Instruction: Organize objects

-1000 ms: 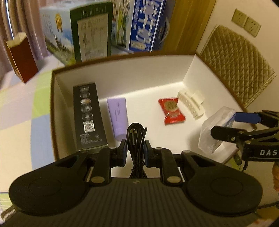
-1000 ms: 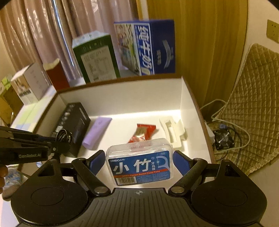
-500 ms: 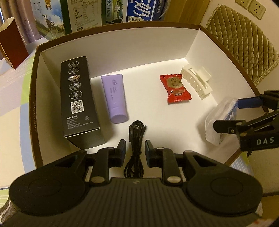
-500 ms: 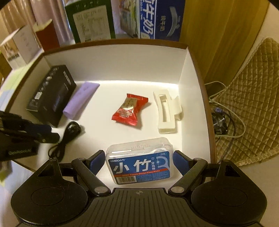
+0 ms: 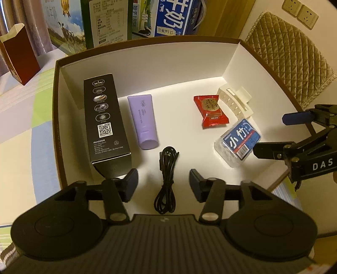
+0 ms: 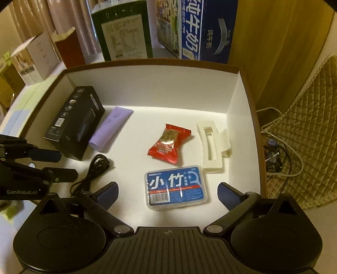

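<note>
A brown-rimmed white box (image 5: 147, 63) (image 6: 158, 88) holds a black carton (image 5: 104, 120) (image 6: 73, 124), a purple tube (image 5: 143, 122) (image 6: 110, 128), a red candy packet (image 5: 210, 110) (image 6: 168, 145) and a white hair clip (image 5: 234, 100) (image 6: 212, 145). A coiled black cable (image 5: 166, 177) (image 6: 94, 168) lies on the box floor between the fingers of my open left gripper (image 5: 163, 183), free of them. The blue-labelled floss case (image 5: 239, 141) (image 6: 175, 187) lies flat on the floor in front of my open right gripper (image 6: 167, 192), untouched.
Milk cartons (image 5: 166, 16) (image 6: 198, 27) and a green box (image 6: 124, 31) stand behind the white box. A dark red paper box (image 5: 19, 57) is at the left. A quilted cushion (image 5: 292, 59), wall sockets (image 5: 299, 12) and loose cords (image 6: 278, 151) lie to the right.
Both grippers opened. The cable left the left gripper and the floss case left the right gripper; both now lie on the box floor, and the grippers have drawn back slightly.
</note>
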Tool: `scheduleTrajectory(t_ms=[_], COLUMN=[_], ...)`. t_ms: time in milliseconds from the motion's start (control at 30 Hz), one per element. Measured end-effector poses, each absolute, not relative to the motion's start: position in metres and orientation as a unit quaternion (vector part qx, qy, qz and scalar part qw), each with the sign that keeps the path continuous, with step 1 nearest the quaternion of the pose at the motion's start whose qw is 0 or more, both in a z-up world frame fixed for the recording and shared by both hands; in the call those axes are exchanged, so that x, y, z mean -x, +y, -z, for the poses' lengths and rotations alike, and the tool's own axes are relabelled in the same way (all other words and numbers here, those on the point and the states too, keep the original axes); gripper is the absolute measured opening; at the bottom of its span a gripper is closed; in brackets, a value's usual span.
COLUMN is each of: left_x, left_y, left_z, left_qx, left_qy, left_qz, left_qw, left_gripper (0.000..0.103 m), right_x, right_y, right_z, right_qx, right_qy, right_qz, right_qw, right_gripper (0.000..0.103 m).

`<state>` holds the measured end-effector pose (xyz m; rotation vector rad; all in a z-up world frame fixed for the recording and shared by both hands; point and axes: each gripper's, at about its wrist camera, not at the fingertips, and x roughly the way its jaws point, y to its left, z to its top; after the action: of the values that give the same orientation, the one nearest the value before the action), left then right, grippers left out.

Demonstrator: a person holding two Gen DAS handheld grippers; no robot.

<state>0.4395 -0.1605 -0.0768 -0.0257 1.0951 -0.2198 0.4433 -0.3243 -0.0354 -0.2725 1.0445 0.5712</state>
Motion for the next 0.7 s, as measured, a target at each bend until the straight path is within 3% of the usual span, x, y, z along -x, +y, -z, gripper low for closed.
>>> scheduleTrajectory(t_ms=[700], left_x=[-0.387], left_y=[-0.156], left_z=[0.021], left_qx=[0.031], left_qy=[0.47], left_qz=[0.106], left_qw=[0.876], left_gripper=[0.072], right_x=[-0.386], right_y=[-0.35], right_z=[-0.005], right_qx=[0.051], right_qy=[0.449], right_qz=[-0.275], right_qw=[0.848], right_gripper=[0.101])
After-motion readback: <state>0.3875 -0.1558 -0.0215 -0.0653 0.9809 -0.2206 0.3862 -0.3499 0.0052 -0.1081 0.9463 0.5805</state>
